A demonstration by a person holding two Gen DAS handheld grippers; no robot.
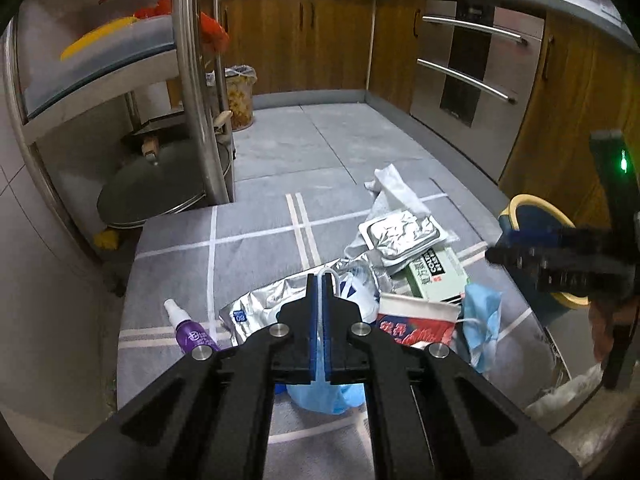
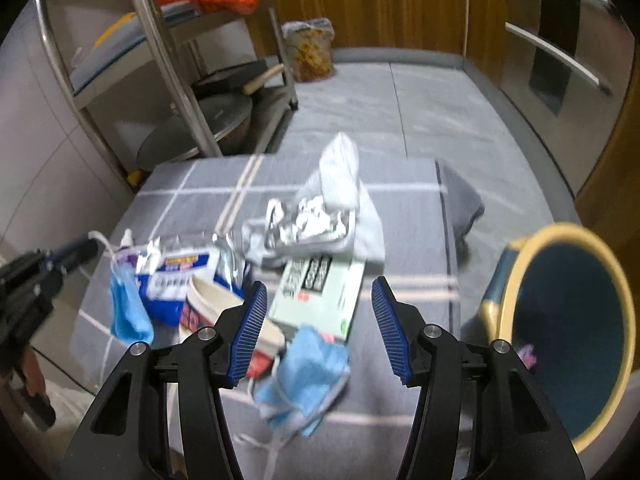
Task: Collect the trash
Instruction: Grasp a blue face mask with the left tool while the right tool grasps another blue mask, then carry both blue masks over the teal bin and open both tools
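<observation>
Left gripper [image 1: 319, 280] clamped on blue mask's [image 1: 320, 394] ear loop, pickup step, mask hanging over grey cloth [image 1: 180, 256]. Right gripper [image 2: 319, 330] half-open, empty, above 2nd mask [image 2: 310, 376]. Next: carry to bin [image 2: 568, 332].

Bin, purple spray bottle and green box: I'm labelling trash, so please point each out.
Bin [image 2: 516, 276]: right wrist view, on its yellow rim.
Purple spray bottle [image 1: 191, 332]: left wrist view, on its purple body.
Green box [image 2: 320, 296]: right wrist view, on its pale green top face.
</observation>
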